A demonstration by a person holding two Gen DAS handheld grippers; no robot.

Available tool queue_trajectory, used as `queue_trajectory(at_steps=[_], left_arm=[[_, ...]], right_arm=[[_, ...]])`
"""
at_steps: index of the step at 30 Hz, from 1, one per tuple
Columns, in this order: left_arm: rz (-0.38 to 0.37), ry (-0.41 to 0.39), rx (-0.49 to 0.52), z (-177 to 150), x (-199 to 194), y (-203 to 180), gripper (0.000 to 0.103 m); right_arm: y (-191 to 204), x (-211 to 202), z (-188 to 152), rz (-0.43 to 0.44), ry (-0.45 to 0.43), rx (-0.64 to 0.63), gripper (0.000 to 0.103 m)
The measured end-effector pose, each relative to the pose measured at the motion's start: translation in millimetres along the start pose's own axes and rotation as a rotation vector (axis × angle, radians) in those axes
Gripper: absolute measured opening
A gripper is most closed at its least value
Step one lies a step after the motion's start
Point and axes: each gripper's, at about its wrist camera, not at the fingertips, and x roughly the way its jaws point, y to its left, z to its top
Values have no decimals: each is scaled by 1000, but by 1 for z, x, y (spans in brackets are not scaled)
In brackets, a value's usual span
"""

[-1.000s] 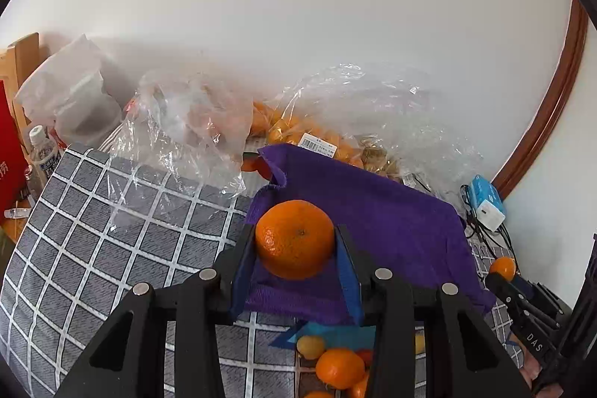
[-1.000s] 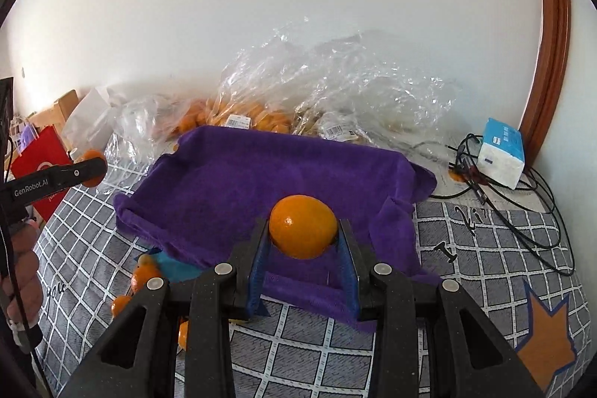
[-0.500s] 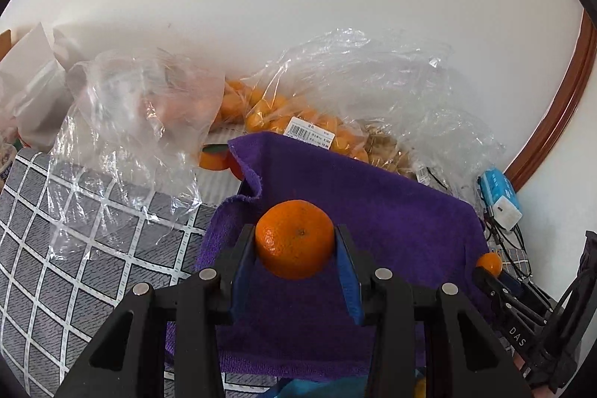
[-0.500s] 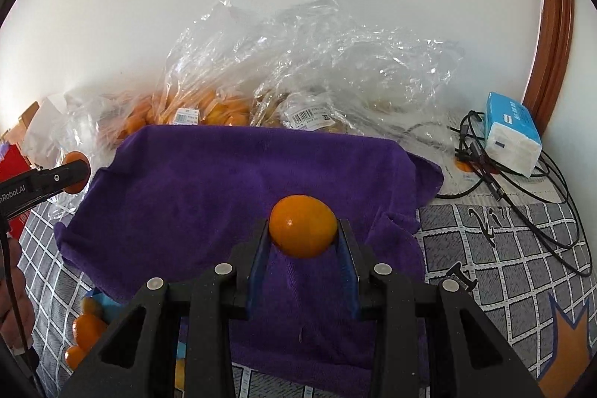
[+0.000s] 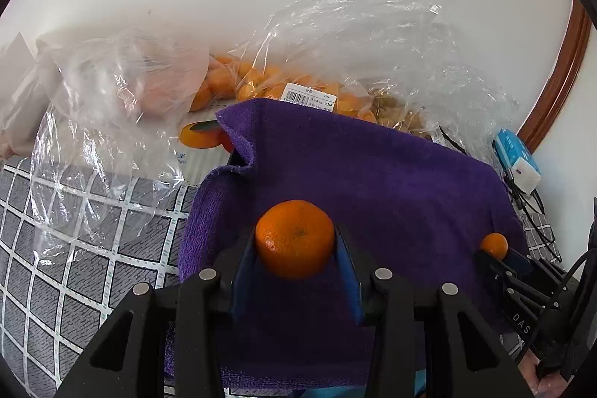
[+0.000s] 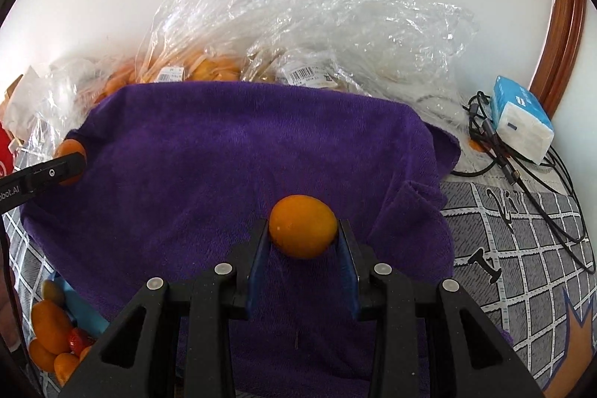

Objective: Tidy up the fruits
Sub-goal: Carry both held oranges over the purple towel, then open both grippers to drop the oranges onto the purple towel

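Observation:
My left gripper [image 5: 295, 243] is shut on a round orange tangerine [image 5: 294, 238], hovering over the near left part of a purple towel [image 5: 373, 174]. My right gripper [image 6: 303, 232] is shut on a smoother orange fruit [image 6: 303, 226] above the towel [image 6: 224, 155] near its right side. Each gripper shows in the other's view: the right one [image 5: 494, 248] with its fruit at the towel's right edge, the left one [image 6: 71, 161] at the towel's left edge. More small oranges and a strawberry [image 6: 52, 338] lie at the lower left, partly hidden.
Clear plastic bags of oranges [image 5: 261, 81] pile up against the white wall behind the towel. A tissue pack [image 6: 520, 122] and black cables [image 6: 522, 170] lie at the right. A grey checked cloth [image 5: 74, 248] covers the surface. A wooden frame [image 6: 567, 25] stands at far right.
Both grippers have moved forward and down over the purple towel, each still holding its fruit. The towel and the bags now look closer and larger.

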Motion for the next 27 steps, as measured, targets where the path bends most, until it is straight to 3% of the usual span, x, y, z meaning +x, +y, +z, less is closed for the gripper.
queue_trajectory(at_steps=[10,17,20,27], left_arm=[[19,48,18,-5,10,2,39],[9,53,21,-2,10,0,43],[4,24,28,0,1,-2,55],[-42,-66,4,10,-43,-5,55]], right_arm=[[1,1,-4,-3,-10,-3,36],[4,-13,-1,-8,-47,-20,58],[5,-27,1,-30,-62,-21,64],[0,-67,-11,-52,-100,57,67]])
